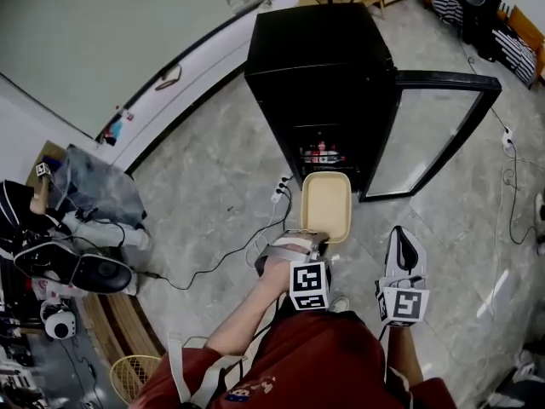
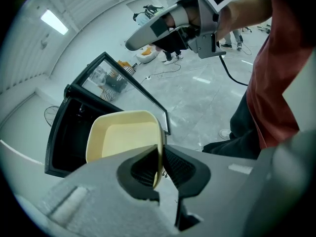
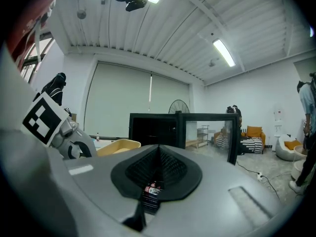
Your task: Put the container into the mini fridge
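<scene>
Head view looks steeply down on the black mini fridge (image 1: 319, 75), whose glass door (image 1: 430, 135) is swung wide open. Small red-labelled drinks (image 1: 322, 154) stand on a shelf inside the fridge. The cream container (image 1: 326, 207) hangs just in front of the fridge's open mouth, clear of the floor, its open top facing up. The left gripper (image 1: 313, 239) pinches the container's rim on the side away from the fridge; in the left gripper view the two pads clamp that thin wall between them. The right gripper (image 1: 400, 239) is farther from the fridge than the container, in front of the open door. Its jaws are pressed together with nothing between them.
</scene>
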`<state>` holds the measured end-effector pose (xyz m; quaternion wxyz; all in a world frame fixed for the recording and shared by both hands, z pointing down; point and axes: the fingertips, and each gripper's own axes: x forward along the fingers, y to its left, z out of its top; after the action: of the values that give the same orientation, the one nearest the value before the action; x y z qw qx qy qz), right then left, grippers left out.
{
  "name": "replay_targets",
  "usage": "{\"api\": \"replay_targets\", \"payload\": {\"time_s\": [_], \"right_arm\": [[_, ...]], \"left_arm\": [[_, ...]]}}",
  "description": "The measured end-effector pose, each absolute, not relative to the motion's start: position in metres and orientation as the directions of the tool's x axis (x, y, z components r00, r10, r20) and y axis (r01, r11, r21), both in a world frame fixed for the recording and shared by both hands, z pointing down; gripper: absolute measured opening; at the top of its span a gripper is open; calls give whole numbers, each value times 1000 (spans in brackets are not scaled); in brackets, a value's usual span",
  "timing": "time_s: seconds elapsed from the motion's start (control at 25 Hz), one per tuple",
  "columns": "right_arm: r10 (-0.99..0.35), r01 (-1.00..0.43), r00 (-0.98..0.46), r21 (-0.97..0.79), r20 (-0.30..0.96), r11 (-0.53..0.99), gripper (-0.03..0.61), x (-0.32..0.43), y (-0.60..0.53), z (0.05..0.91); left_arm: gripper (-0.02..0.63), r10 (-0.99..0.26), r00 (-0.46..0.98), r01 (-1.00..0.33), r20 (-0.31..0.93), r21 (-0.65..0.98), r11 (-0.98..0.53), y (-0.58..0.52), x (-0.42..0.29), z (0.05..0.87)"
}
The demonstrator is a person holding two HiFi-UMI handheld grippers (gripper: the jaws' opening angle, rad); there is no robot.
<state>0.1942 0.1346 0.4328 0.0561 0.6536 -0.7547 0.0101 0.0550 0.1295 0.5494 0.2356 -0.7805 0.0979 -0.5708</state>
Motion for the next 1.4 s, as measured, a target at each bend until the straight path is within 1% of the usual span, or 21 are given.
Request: {"api": "replay_targets", "payload": {"time_s": [0.44,0.84,1.08,1.24,1.4], "right_arm": [[-982,-980,-157,109,109,168,0,160,31,426],[-988,-983,-126,122,88,136,0,124,-48,408],[-991,-986,-116,115,66,123,0,116,-83,403],[-992,-989,-95,102,80,103,0,120,-96,414],[-993,-989,-97,103,68,104,0,128,-114,421]], "left_arm": [[31,-416,369,85,831,-476,-875,28,36,554],[31,-390,415,116,822,-473,-873,-55,21,556],[31,-380,417,148,826,-475,-868,-88,20,567],[31,-375,412,149,830,-467,-872,-104,19,571],[31,-379,405,139,832,-465,-874,-121,23,578]]}}
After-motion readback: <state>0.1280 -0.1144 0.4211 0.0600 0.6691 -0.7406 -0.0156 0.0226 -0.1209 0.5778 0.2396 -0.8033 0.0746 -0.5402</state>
